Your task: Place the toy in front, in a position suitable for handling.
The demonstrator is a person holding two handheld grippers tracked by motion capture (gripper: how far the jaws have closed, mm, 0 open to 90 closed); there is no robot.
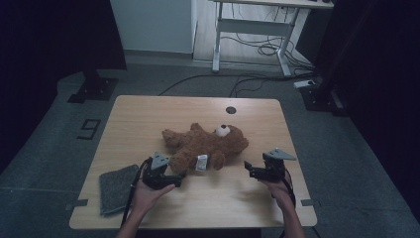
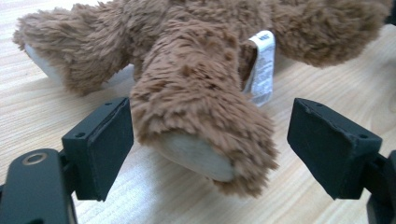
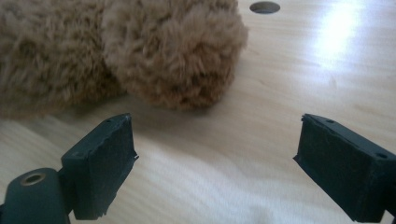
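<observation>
The brown plush teddy bear (image 1: 205, 146) lies flat near the middle of my light wooden table (image 1: 148, 116), its head toward the right with the white muzzle up, and a white fabric label (image 1: 201, 162) hangs at its near side.

In the left gripper view one fuzzy leg with a pale sole (image 2: 198, 154) reaches between the two black jaws of my left gripper (image 1: 181, 177). The jaws stand wide. The left pad sits just beside the fur, perhaps brushing it; the right pad is well apart from it. Nothing is clamped.

My right gripper (image 1: 247, 168) is off to the bear's right, near it but apart, pointing left toward it. In its own view the jaws gape wide over bare tabletop, with a rounded furry part of the bear beyond them, untouched.

Both forearms come in from the near edge, each hand wrapped round its gripper from below. A grey textured cloth pad (image 1: 118, 188) lies at the near left corner, beside my left hand (image 1: 148, 191).
</observation>
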